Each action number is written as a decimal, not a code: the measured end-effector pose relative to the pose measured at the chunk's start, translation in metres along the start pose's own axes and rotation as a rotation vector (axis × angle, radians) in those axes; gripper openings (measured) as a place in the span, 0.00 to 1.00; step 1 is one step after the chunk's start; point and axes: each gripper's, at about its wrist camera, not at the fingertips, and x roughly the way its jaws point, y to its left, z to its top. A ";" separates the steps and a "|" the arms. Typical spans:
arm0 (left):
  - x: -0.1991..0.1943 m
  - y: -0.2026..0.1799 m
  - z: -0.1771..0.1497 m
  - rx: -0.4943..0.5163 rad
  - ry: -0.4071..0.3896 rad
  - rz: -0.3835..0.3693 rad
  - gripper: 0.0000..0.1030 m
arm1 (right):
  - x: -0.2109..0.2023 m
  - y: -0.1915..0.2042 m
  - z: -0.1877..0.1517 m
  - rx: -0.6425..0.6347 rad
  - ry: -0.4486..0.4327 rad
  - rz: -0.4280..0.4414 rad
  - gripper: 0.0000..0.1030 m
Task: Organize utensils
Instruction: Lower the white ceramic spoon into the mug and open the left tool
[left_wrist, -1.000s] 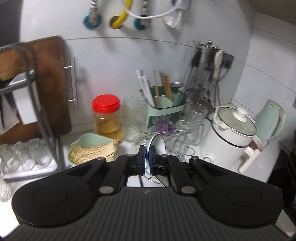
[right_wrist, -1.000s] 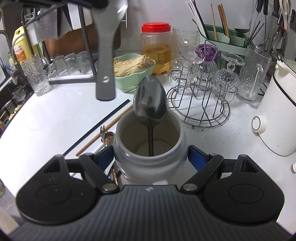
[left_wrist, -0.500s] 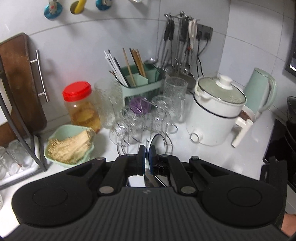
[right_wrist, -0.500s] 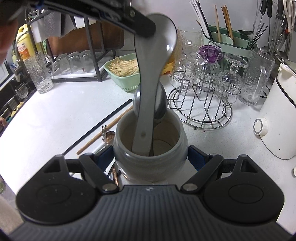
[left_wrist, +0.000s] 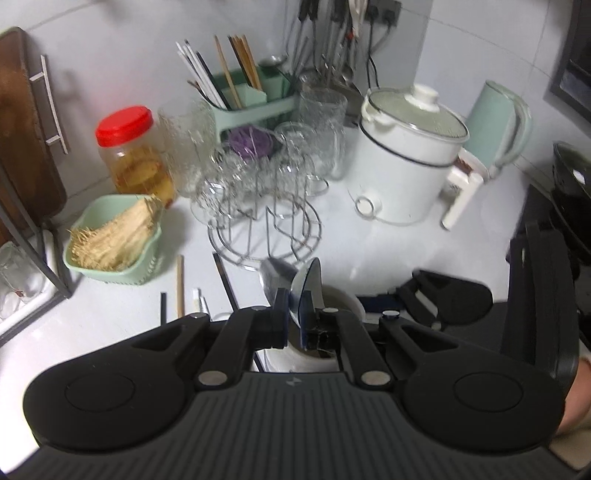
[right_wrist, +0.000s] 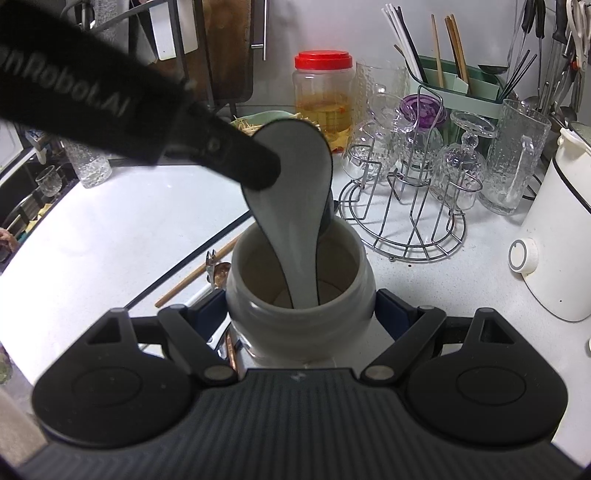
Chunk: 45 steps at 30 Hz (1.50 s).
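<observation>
My right gripper (right_wrist: 301, 310) clamps the jar (right_wrist: 299, 295) on the counter (right_wrist: 110, 236). My left gripper (left_wrist: 293, 317) pinches the spoon (right_wrist: 295, 192) by its bowl, handle down in the jar, probably near the bottom. Next: let go and lift clear.

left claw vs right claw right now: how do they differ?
Left claw is nearly shut, pinching the thin bowl of the white ceramic spoon; right claw stands wide around the grey jar. Left holds its load above the jar, handle down inside it; right steadies the jar on the counter. Both are gripping something.
</observation>
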 end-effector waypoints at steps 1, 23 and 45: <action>0.001 0.001 0.000 -0.004 0.013 -0.007 0.06 | 0.000 0.000 0.000 0.000 0.000 0.001 0.86; 0.022 0.003 -0.007 -0.051 0.100 -0.088 0.10 | 0.001 -0.001 0.000 -0.011 -0.001 0.010 0.86; -0.026 0.010 -0.001 -0.153 -0.009 -0.044 0.12 | 0.002 0.002 0.000 0.007 0.000 -0.007 0.86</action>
